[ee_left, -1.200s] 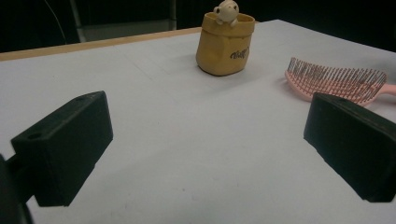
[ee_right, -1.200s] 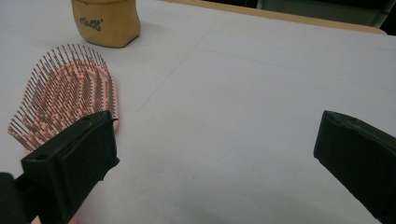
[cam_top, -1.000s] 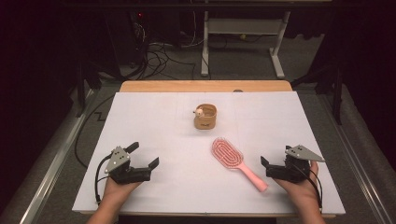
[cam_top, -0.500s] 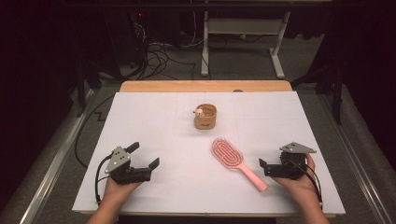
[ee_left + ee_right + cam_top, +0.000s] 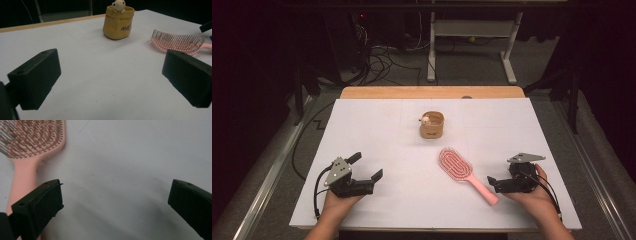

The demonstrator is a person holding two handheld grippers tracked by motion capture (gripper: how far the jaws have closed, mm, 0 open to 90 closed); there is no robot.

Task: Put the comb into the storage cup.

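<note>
The right gripper (image 5: 493,183) gapes wide, empty, its tip just beside the pink hairbrush (image 5: 464,173) handle at nine o'clock. The left gripper (image 5: 366,167), equally wide, rests well apart at the table's (image 5: 377,125) seven o'clock.

White table (image 5: 377,125): hairbrush (image 5: 462,172), pouch (image 5: 432,125).

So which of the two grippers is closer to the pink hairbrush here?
The right gripper: its jaws sit just beside the pink hairbrush handle end, while the left gripper rests well across the table.

Dark script on pot (image 5: 117,23), illegible
</note>
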